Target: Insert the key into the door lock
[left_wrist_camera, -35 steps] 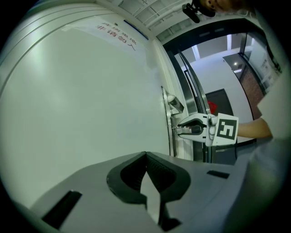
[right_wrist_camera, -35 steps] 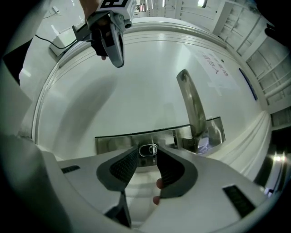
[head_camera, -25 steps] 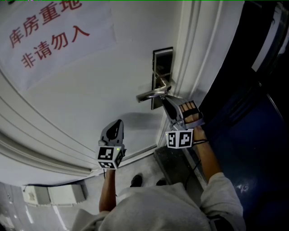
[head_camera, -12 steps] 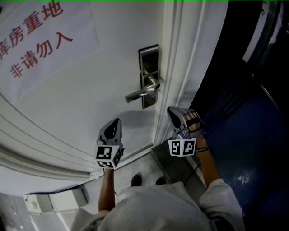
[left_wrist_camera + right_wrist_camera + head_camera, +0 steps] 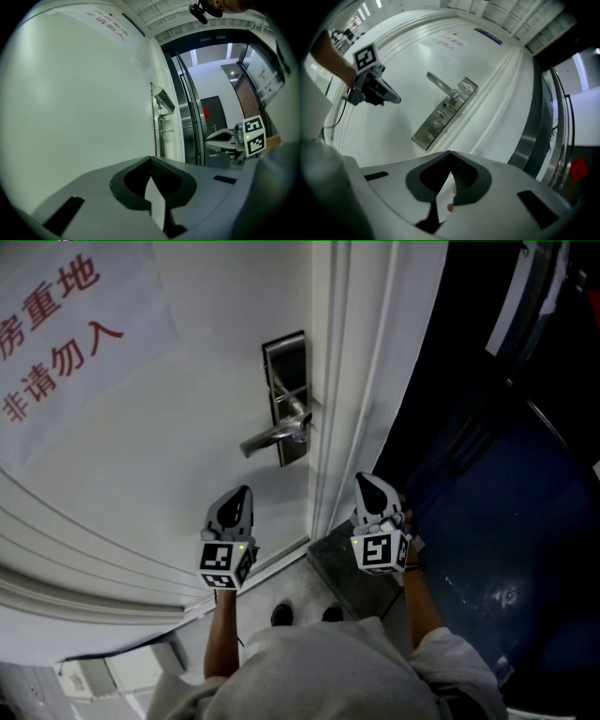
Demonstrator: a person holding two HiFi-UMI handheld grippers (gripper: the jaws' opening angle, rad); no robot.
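The steel lock plate (image 5: 284, 371) with its lever handle (image 5: 265, 438) sits at the right edge of the white door (image 5: 169, 456). In the right gripper view the plate (image 5: 445, 111) and its keyhole (image 5: 438, 115) lie ahead, well clear of the jaws. My right gripper (image 5: 367, 483) hangs below and to the right of the lock, by the door frame; its jaws have just been closing and now stand shut with nothing between them. My left gripper (image 5: 243, 494) is shut and empty, lower left of the handle, pointing at the door. I cannot make out a key.
A paper notice (image 5: 66, 324) with red characters hangs on the door at upper left. The white door frame (image 5: 352, 381) runs beside the lock. A dark blue area (image 5: 487, 484) lies to the right, with a dark threshold (image 5: 349, 573) under my right gripper.
My right gripper has drawn back from the lever handle, down and to the right, rolled and gone from open to shut. The left gripper has hardly shifted.
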